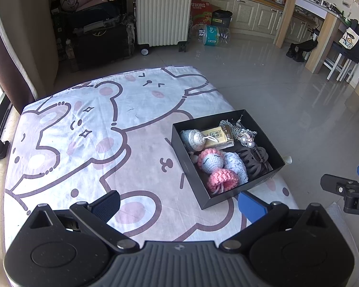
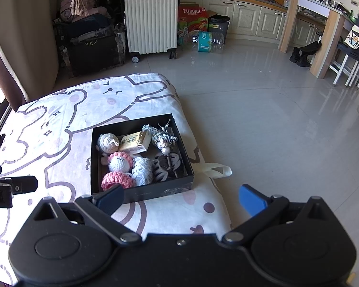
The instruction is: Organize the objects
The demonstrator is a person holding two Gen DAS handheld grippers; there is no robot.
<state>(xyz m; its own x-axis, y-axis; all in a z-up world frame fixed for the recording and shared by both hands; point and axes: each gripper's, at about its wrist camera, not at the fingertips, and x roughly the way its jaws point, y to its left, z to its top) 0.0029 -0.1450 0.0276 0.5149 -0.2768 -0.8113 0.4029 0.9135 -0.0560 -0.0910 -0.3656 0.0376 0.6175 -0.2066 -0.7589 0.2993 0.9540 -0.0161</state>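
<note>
A black open box (image 1: 193,174) (image 2: 94,157) rests near the right edge of a bed with a cartoon bear sheet (image 1: 83,124) (image 2: 47,124). Inside lie a pink and white crochet doll (image 1: 209,161) (image 2: 119,162), a pink crochet piece (image 1: 221,179) (image 2: 116,179), a grey knitted ball (image 1: 191,140) (image 2: 106,142), a tan carton (image 1: 219,137) (image 2: 134,142), a striped yarn toy (image 1: 241,131) (image 2: 161,138) and a dark hair claw (image 1: 251,161) (image 2: 167,163). My left gripper (image 1: 179,205) is open, low and left of the box. My right gripper (image 2: 182,199) is open just in front of the box, nothing between its fingers.
Grey tiled floor (image 2: 263,119) lies right of the bed. A white suitcase (image 1: 161,12) (image 2: 150,21), dark luggage (image 1: 100,40), a red carton (image 2: 192,19) and plastic bottles (image 2: 207,40) stand at the back. A wooden table leg (image 2: 323,45) and kitchen cabinets (image 2: 246,19) lie further right.
</note>
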